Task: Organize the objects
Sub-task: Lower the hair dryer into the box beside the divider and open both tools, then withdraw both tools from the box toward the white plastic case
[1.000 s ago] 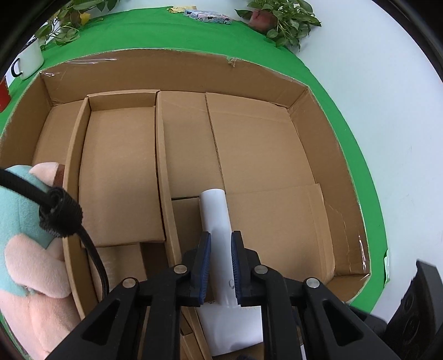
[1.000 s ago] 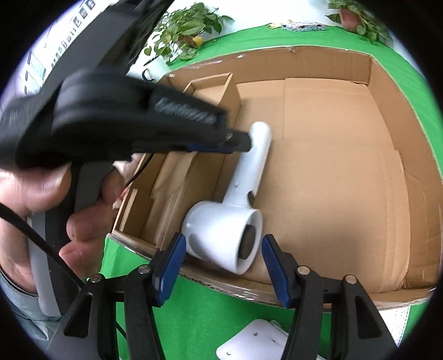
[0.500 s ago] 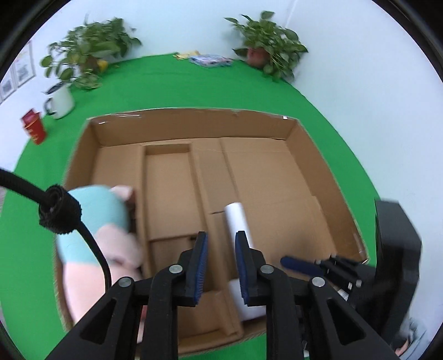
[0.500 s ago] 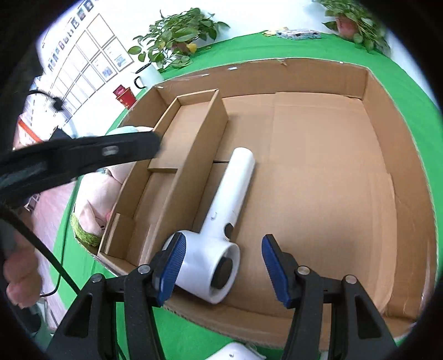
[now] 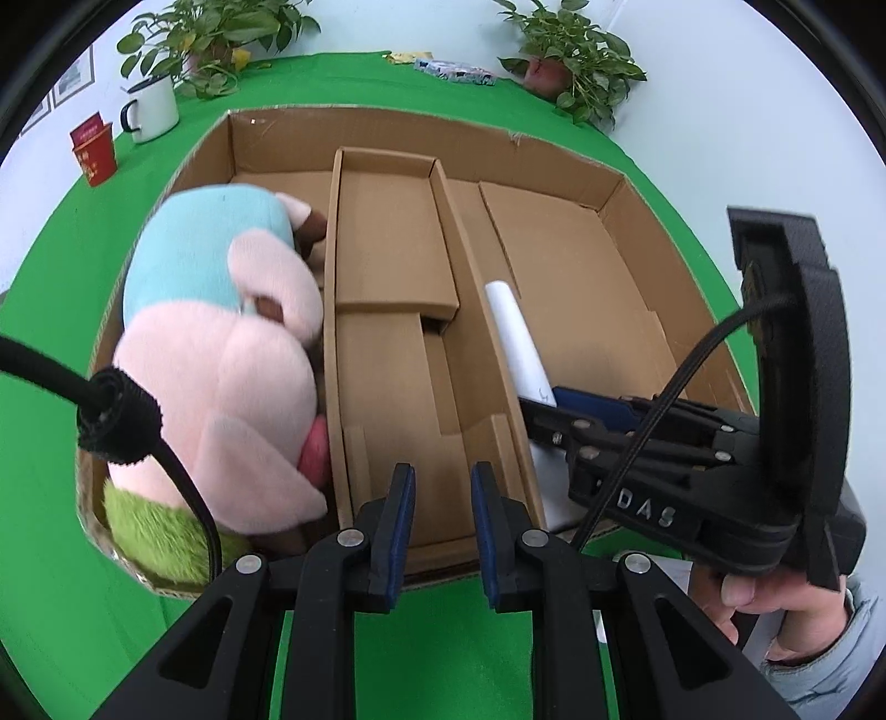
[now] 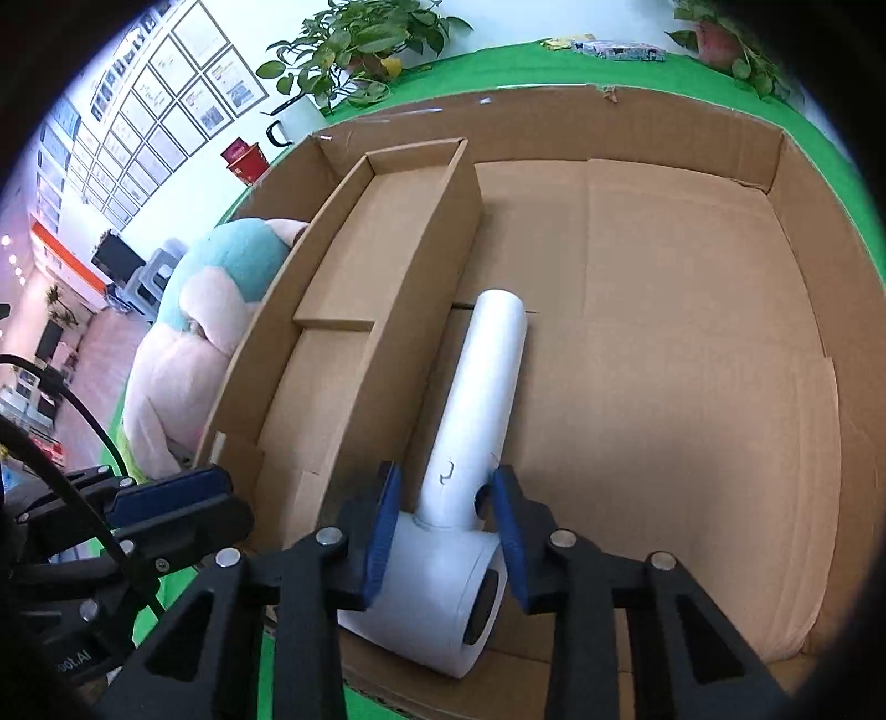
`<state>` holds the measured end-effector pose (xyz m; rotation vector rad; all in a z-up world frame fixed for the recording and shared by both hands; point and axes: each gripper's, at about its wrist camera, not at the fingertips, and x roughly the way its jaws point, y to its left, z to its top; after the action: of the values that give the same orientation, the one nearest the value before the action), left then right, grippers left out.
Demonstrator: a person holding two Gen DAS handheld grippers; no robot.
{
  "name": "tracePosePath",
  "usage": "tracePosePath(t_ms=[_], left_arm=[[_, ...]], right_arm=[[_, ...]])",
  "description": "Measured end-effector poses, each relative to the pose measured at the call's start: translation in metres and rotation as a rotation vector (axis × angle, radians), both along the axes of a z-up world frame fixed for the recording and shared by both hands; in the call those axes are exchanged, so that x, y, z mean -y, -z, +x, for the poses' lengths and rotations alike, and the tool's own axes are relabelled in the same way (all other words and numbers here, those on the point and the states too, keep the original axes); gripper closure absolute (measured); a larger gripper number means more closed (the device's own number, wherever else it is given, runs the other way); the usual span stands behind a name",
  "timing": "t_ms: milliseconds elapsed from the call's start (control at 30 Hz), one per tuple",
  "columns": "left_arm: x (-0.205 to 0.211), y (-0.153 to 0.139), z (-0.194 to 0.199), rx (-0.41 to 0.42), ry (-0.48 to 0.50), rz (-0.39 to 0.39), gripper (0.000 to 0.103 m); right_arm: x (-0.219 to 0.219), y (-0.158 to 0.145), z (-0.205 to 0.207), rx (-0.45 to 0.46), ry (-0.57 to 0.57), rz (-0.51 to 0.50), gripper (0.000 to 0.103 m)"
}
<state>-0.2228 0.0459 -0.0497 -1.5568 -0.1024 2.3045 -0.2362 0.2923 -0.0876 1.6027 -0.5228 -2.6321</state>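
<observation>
A white hair dryer (image 6: 470, 432) lies in the large right compartment of the cardboard box (image 6: 720, 149), handle pointing away; its handle also shows in the left wrist view (image 5: 518, 338). My right gripper (image 6: 446, 518) is open, its blue pads on either side of the dryer's head. A pink and blue plush toy (image 5: 221, 354) fills the box's left compartment (image 6: 210, 310). My left gripper (image 5: 441, 526) is empty with a narrow gap between its pads, above the box's near edge over the middle compartment.
The box sits on a green cloth (image 5: 66, 343). A white mug (image 5: 150, 108), a red cup (image 5: 94, 147) and potted plants (image 5: 570, 50) stand at the back. A cardboard divider (image 5: 482, 343) separates the middle and right compartments.
My left gripper let go of the dryer handle and pulled back and left to the box's near edge. My right gripper moved forward around the dryer's head.
</observation>
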Motion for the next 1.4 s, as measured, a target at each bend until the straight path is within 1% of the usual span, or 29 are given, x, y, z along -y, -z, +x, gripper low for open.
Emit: tracePosePath(t_ms=[100,167,200,267,300,333,367,400,433,467,500,533,567,600,667,767,833,933,1000,1167,1233,1300,1333,1400], left_arm=[[0.002,0.003,0.003,-0.001,-0.012,-0.007,0.084],[0.004,0.002,0.007,-0.015,-0.016,-0.004,0.084],[0.005,0.002,0.008,-0.031,-0.020,-0.011,0.084],[0.005,-0.006,0.015,-0.087,-0.028,-0.036,0.083],[0.005,-0.011,0.021,-0.122,-0.030,-0.046,0.082],[0.005,-0.018,0.028,-0.172,-0.038,-0.056,0.078],[0.005,-0.027,0.037,-0.240,-0.061,-0.069,0.071],[0.005,-0.032,0.044,-0.285,-0.075,-0.076,0.066],[0.005,-0.040,0.055,-0.346,-0.090,-0.075,0.054],[0.005,-0.045,0.062,-0.387,-0.103,-0.076,0.042],[0.004,-0.050,0.072,-0.430,-0.121,-0.081,0.037],[0.005,-0.055,0.082,-0.462,-0.134,-0.079,0.028],[0.004,-0.058,0.090,-0.493,-0.141,-0.067,0.024],[0.003,-0.061,0.098,-0.511,-0.143,-0.049,0.023],[0.001,-0.064,0.113,-0.520,-0.139,-0.017,0.023],[-0.006,-0.066,0.131,-0.533,-0.142,0.010,0.023],[-0.010,-0.065,0.139,-0.523,-0.141,0.024,0.023],[-0.013,-0.062,0.154,-0.498,-0.148,0.043,0.023],[-0.018,-0.061,0.164,-0.488,-0.146,0.046,0.023],[-0.026,-0.064,0.179,-0.495,-0.141,0.042,0.023],[-0.029,-0.066,0.187,-0.512,-0.133,0.042,0.023],[-0.031,-0.064,0.193,-0.533,-0.131,0.026,0.023],[-0.033,-0.062,0.196,-0.538,-0.139,0.012,0.023],[-0.032,-0.058,0.199,-0.547,-0.157,0.010,0.023]], right_arm=[[-0.002,0.001,-0.001,0.004,0.020,-0.010,0.070],[-0.001,0.000,0.001,0.001,0.033,0.011,0.070],[0.001,-0.002,0.002,-0.003,0.036,0.030,0.068],[0.005,-0.010,0.010,-0.038,0.037,0.050,0.057],[0.007,-0.015,0.015,-0.060,0.043,0.062,0.044],[0.010,-0.022,0.025,-0.099,0.061,0.098,0.035],[0.012,-0.027,0.032,-0.126,0.076,0.127,0.030],[0.015,-0.032,0.042,-0.158,0.095,0.158,0.021],[0.019,-0.037,0.056,-0.195,0.127,0.203,0.020],[0.021,-0.039,0.064,-0.211,0.145,0.227,0.020],[0.025,-0.041,0.074,-0.228,0.165,0.255,0.019],[0.028,-0.042,0.084,-0.242,0.181,0.283,0.019],[0.032,-0.043,0.094,-0.254,0.192,0.308,0.019],[0.033,-0.044,0.102,-0.264,0.200,0.320,0.019],[0.034,-0.046,0.115,-0.279,0.220,0.324,0.019],[0.034,-0.049,0.132,-0.296,0.244,0.330,0.019],[0.034,-0.050,0.142,-0.305,0.251,0.335,0.019],[0.035,-0.049,0.151,-0.304,0.232,0.325,0.019],[0.034,-0.049,0.155,-0.299,0.216,0.325,0.019],[0.035,-0.056,0.170,-0.325,0.215,0.348,0.019],[0.035,-0.057,0.178,-0.338,0.218,0.348,0.019],[0.036,-0.056,0.188,-0.363,0.222,0.357,0.019],[0.037,-0.054,0.192,-0.366,0.224,0.363,0.019],[0.036,-0.049,0.197,-0.369,0.219,0.363,0.019]])
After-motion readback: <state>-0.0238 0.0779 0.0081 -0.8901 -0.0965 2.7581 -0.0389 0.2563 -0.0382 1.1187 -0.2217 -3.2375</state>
